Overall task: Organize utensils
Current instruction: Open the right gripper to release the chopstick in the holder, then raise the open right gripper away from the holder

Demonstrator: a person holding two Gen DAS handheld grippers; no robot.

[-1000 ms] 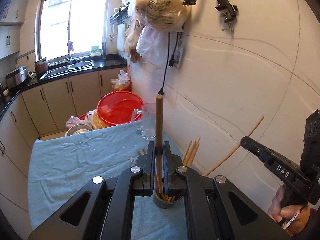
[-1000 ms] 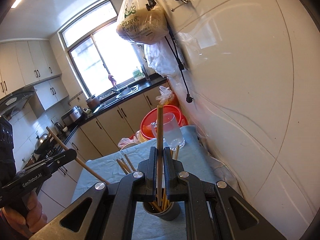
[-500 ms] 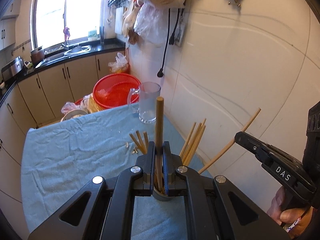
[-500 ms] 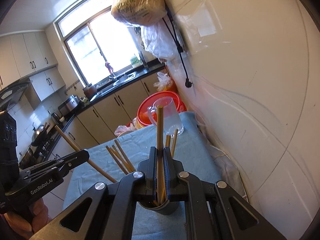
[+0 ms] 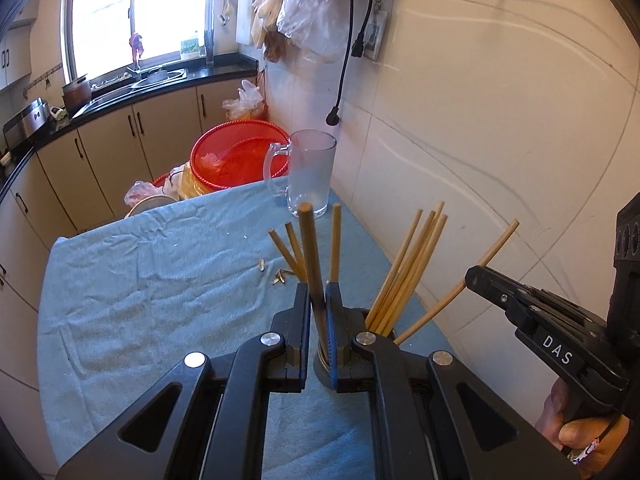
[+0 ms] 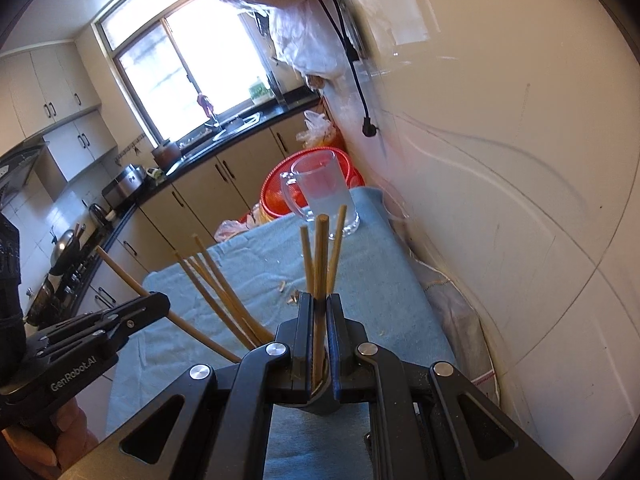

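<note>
Mostly done, judging by the cup.

Left wrist view: left gripper (image 5: pixel 318 312) was pinching one chopstick (image 5: pixel 311 256) upright, its lower end down inside the dark cup (image 5: pixel 360 314) on the blue-cloth worktop (image 5: pixel 160 288). A fan of chopsticks (image 5: pixel 412 264) already leaned out of the cup toward the wall, and a few more stood behind the gripper. The right gripper (image 5: pixel 474 278) came in from the side, closed on a slanted chopstick (image 5: pixel 492 250) whose lower end reached the cup rim. No loose chopsticks showed on the cloth, only small scraps (image 5: pixel 280 276). So what was left, I'd say: release both sticks.

Right wrist view: right gripper (image 6: pixel 319 320) was pinched on a chopstick (image 6: pixel 320 264), with two more sticks beside it. The left gripper (image 6: pixel 156 304) held its own angled stick (image 6: pixel 120 272). A glass mug (image 6: pixel 320 192) stood at the far end of the cloth, apart from the cup.

Hard to make out: the cup was mostly hidden behind the gripper bodies in both views, so whether either stick touched bottom was unclear. The near worktop was cut off, and stick count was uncertain where they overlapped.
</note>
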